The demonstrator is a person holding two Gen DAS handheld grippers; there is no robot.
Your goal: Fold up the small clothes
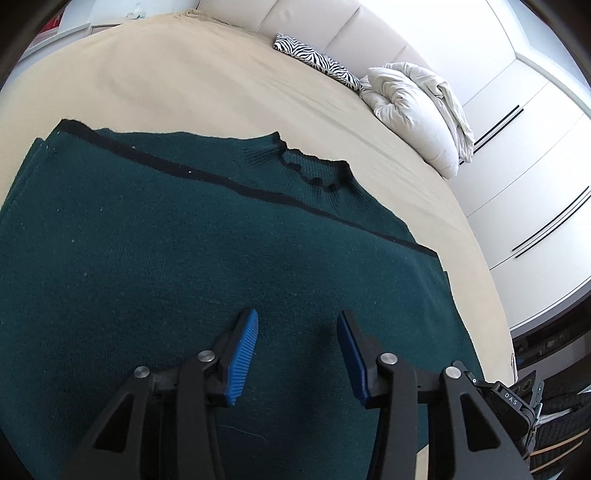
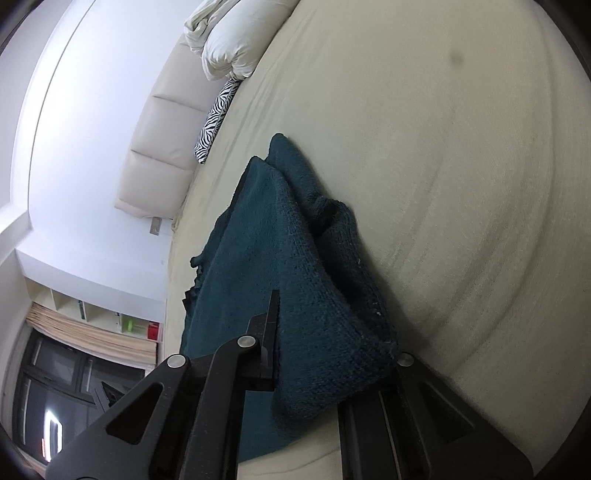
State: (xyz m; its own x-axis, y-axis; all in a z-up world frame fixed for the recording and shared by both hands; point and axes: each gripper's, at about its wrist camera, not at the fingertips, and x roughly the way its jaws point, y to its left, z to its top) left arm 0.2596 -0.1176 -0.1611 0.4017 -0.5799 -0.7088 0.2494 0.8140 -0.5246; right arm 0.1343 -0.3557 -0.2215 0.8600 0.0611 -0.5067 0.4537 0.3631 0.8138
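A dark green knitted sweater [image 1: 155, 236] with a ribbed collar and a thin black stripe across it lay spread over the beige bedsheet [image 1: 207, 88] of a wide bed, its neck pointing toward the padded cream headboard [image 1: 332, 26]. The left tongs [image 1: 297, 325], black-armed with ridged blue pads [image 1: 243, 354], hovered low over the flat body of the sweater with a clear gap between the two sides; nothing was pinched there, only the knit lying underneath. On the other side, the right tongs [image 2: 332, 332] were clamped together on a bunched edge of the same green sweater [image 2: 295, 277], the fabric gathered into a thick fold that rose from the bed and draped over one black finger, so that the far finger was mostly buried in wool. From that side the rest of the garment ran away toward the headboard in a rumpled ridge. Against the headboard sat a zebra-patterned cushion [image 1: 317, 62], and just beside it a crumpled white duvet or pillow [image 1: 417, 107]. White wardrobe doors [image 1: 524, 162] with dark slim handles stood past the bed's edge.
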